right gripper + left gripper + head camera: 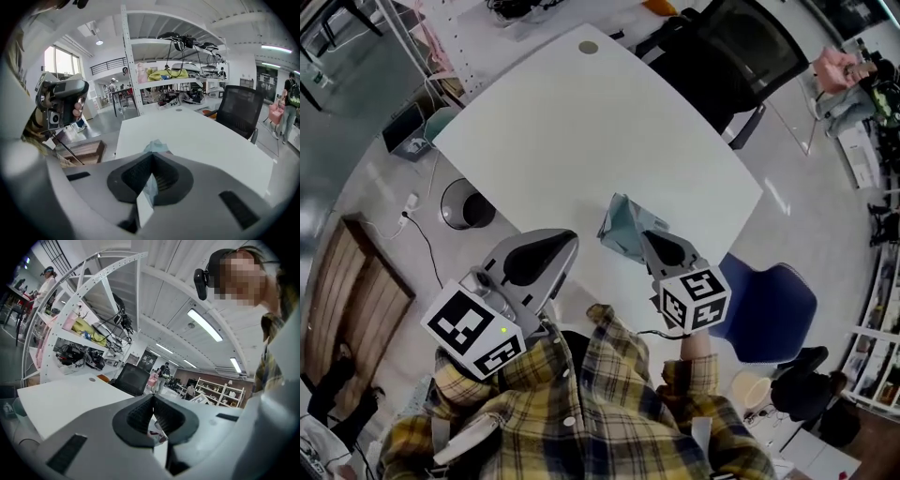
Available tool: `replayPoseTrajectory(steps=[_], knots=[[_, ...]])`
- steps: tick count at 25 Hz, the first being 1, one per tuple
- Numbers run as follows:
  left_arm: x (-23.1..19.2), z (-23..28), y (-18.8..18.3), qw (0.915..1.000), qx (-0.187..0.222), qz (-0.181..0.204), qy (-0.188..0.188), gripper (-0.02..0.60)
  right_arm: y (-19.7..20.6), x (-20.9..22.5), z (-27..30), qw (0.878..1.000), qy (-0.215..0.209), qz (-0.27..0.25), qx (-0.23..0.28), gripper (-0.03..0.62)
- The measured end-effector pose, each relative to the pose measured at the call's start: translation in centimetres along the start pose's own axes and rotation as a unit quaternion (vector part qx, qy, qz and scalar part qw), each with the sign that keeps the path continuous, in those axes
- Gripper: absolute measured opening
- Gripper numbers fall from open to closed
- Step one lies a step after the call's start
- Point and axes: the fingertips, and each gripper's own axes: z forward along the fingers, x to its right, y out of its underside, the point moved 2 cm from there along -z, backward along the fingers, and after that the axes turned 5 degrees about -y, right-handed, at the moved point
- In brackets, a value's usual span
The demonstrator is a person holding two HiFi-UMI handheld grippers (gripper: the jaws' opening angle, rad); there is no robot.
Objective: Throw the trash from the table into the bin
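Crumpled pale-blue paper trash (623, 225) clenched in right tongs (649, 239), held above white counter (581, 131), guessing for carry to round grey bin (450, 192) on floor; left tongs (569, 240) closed, empty, idle.

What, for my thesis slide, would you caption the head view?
Right gripper shut on crumpled pale-blue trash over the white table; left gripper shut and empty; bin on the floor.

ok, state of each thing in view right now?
right gripper: shut on the blue trash
blue trash: crumpled, pinched between the right gripper's jaws
left gripper: shut, nothing between its jaws
bin: upright, top open
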Motion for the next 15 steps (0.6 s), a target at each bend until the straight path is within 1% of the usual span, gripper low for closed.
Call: replayPoseTrajectory(steps=[3, 7, 12, 15], knots=[[-1.5, -1.5, -0.1, 0.9995, 0.013, -0.009, -0.026, 0.008, -1.8, -1.0, 1.3, 1.000, -0.016, -0.016, 0.005, -0.002], [-4.0, -4.1, -0.4, 0.9972, 0.031, -0.023, -0.064, 0.008, -3.9, -3.0, 4.0, 0.998, -0.044, -0.039, -0.002, -0.002], [-7.9, -8.2, -1.5, 0.9929, 0.054, -0.037, -0.100, 0.008, -6.7, -6.8, 8.1, 0.995, -0.071, -0.062, -0.010, -0.002], [-10.7, -10.8, -2.2, 0.9907, 0.061, -0.043, -0.113, 0.008, -8.5, -9.3, 10.8, 0.994, -0.080, -0.075, -0.012, -0.002]])
